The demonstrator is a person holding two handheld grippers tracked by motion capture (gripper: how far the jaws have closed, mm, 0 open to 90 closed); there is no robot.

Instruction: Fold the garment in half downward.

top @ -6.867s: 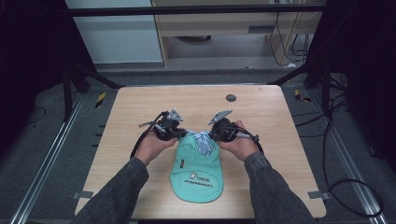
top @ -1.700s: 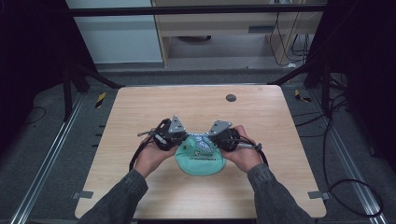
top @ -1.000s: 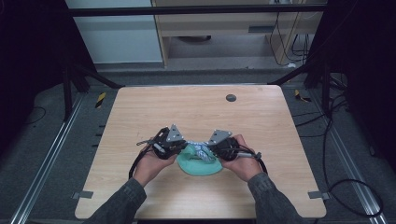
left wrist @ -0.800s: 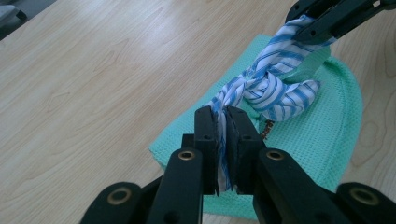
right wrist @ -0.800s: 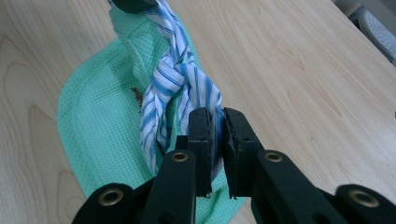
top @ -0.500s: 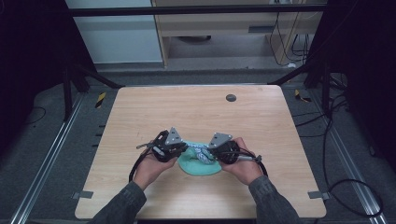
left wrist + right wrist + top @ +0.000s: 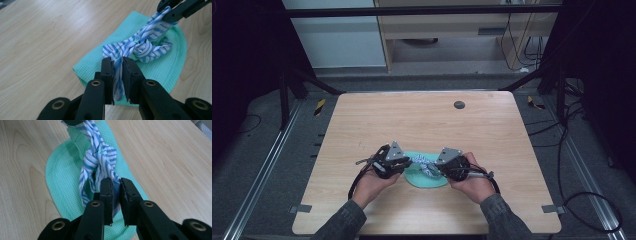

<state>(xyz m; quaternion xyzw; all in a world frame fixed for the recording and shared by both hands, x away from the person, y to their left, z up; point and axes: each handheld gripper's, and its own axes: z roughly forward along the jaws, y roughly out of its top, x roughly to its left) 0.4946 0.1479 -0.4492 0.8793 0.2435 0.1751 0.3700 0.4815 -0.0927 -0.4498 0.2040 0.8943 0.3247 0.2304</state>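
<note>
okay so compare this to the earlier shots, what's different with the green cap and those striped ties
The green cap, earlier flat with its printed brim toward the person, is now folded into a small bundle. Its blue striped ties are knotted on top. The left claw and right claw each pinch a tie end and have moved nearer the person; their jaws have just been opening slightly. The dark disc stayed put.
</note>
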